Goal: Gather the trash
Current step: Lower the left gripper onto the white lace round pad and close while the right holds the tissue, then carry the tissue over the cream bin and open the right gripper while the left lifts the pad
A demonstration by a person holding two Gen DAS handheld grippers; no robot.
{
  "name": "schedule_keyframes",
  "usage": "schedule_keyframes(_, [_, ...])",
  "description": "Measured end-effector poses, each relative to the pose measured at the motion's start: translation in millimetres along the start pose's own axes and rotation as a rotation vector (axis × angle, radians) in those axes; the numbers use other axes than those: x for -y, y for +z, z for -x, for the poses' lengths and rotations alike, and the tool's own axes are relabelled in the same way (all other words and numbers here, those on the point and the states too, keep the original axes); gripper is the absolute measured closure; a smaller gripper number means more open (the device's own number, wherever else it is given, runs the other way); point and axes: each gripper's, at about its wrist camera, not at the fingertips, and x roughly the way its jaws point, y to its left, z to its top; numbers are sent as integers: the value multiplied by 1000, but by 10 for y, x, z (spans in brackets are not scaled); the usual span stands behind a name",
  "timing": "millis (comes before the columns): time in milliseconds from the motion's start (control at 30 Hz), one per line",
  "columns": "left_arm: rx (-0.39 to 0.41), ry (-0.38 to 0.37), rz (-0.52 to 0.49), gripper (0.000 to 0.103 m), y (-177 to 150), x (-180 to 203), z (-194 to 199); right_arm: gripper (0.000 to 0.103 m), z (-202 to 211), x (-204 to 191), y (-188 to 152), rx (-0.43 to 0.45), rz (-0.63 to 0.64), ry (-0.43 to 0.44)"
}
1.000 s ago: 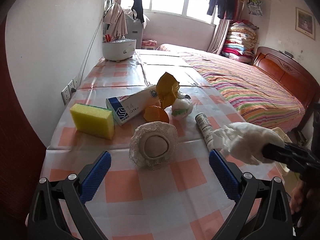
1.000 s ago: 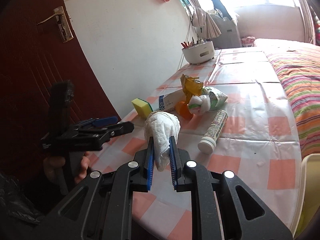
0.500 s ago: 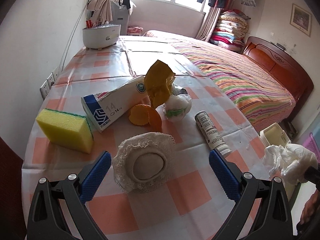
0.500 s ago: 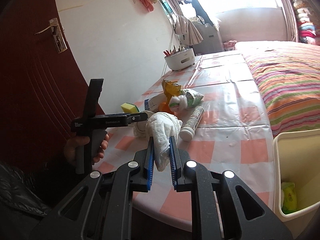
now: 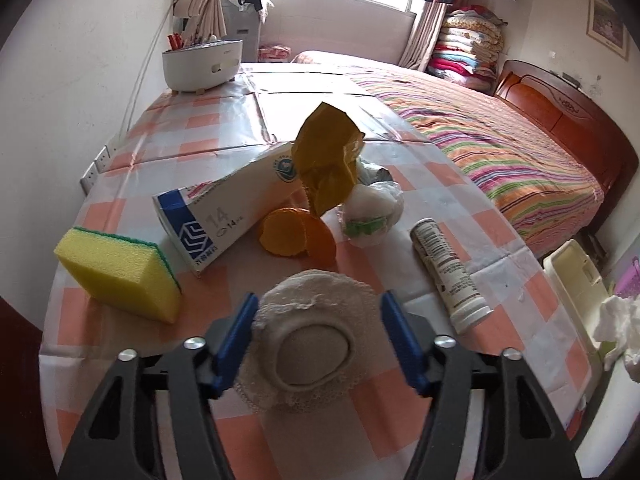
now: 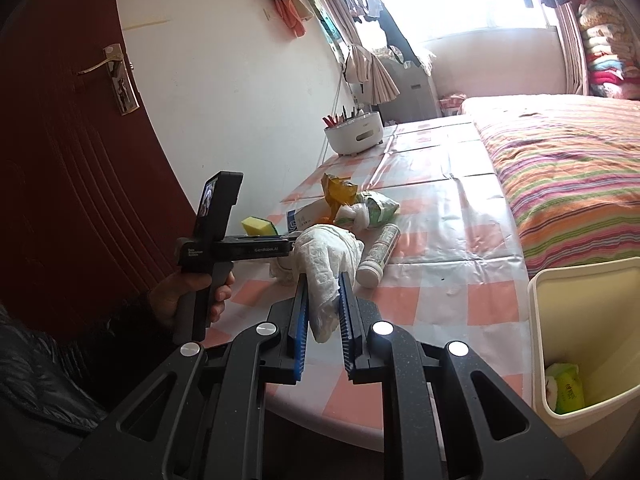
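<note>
Lace doily (image 5: 310, 340): soft, light, limp; pinch its frilled rim.
Left gripper (image 5: 316, 334): your jaws, just closing, straddle it, not yet pressing.
Right gripper (image 6: 323, 308): your jaws clamp crumpled tissue (image 6: 326, 258).

In the upper left of the left wrist view a white holder (image 5: 202, 65) with red sticks stands at the far end of the checked tablecloth (image 5: 224, 136). At the right lies a bed with a striped cover (image 5: 492, 148), behind it a stack of folded blankets (image 5: 468, 46). A dark red door (image 6: 60, 152) fills the left of the right wrist view.
</note>
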Motion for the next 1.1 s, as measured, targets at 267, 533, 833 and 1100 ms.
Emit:
schedule_keyframes(267, [13,-2,108,83,-32,-177,132,89,40,43,-16,20,-21,-1])
schedule_keyframes(533, [62,13,113,93,-74,-96,361,89,126,53,-26,39,-32,-10])
schedule_keyframes(833, [118,13,85,93,-81,67,660,89,212,71,-63,64,-42,-31])
schedule_keyframes(1100, [140,-25,32,93,-91,368,823,89,328,215,-182,70,-80,-87])
